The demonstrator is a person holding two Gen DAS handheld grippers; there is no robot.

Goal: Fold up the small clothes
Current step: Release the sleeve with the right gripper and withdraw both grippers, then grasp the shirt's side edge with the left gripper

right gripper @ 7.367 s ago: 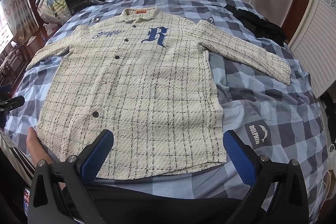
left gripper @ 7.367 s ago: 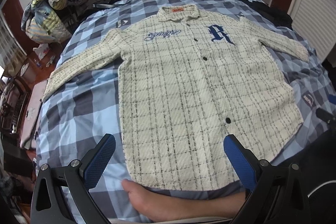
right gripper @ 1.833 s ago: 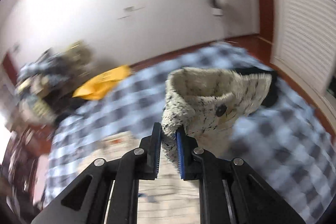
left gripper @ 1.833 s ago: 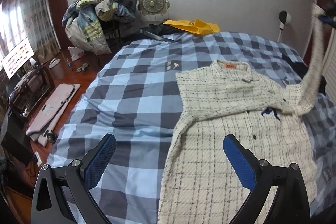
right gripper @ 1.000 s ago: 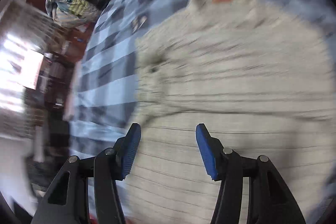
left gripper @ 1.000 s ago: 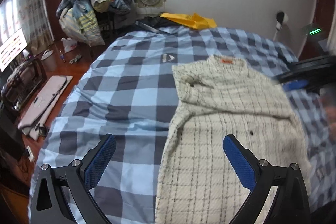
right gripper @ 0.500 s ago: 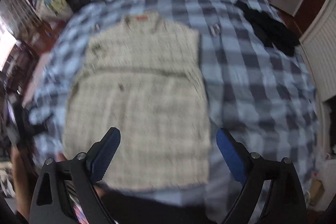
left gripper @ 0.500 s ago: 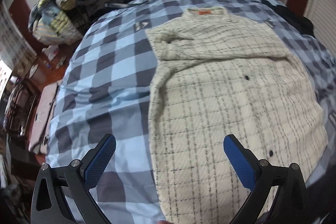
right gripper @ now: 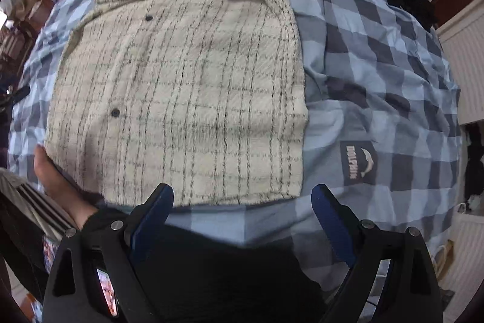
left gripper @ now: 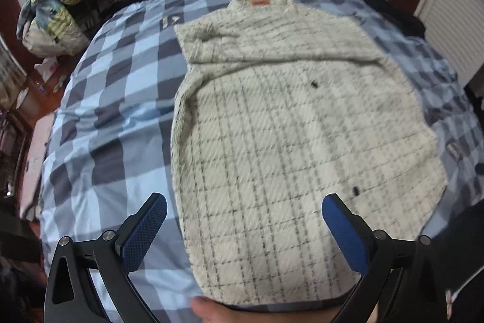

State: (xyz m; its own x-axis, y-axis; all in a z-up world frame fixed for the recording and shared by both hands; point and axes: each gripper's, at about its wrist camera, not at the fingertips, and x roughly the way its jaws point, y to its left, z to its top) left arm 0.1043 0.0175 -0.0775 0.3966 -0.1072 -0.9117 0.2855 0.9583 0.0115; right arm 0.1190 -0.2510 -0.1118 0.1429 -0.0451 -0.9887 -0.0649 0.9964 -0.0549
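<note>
**Both grippers empty above the half-folded shirt**

Your left gripper (left gripper: 243, 220) hangs with its blue-padded jaws spread wide, nothing between them, above the near hem of the cream tweed shirt with thin black checks (left gripper: 287, 141). Your right gripper (right gripper: 242, 209) has just been opening; its jaws stand wide and empty over the hem's other corner. The shirt lies flat on the blue-and-grey checked bedcover (right gripper: 378, 74), both sleeves folded across the chest, collar at the far end. A bare hand (right gripper: 50, 171) rests at the hem.
</note>
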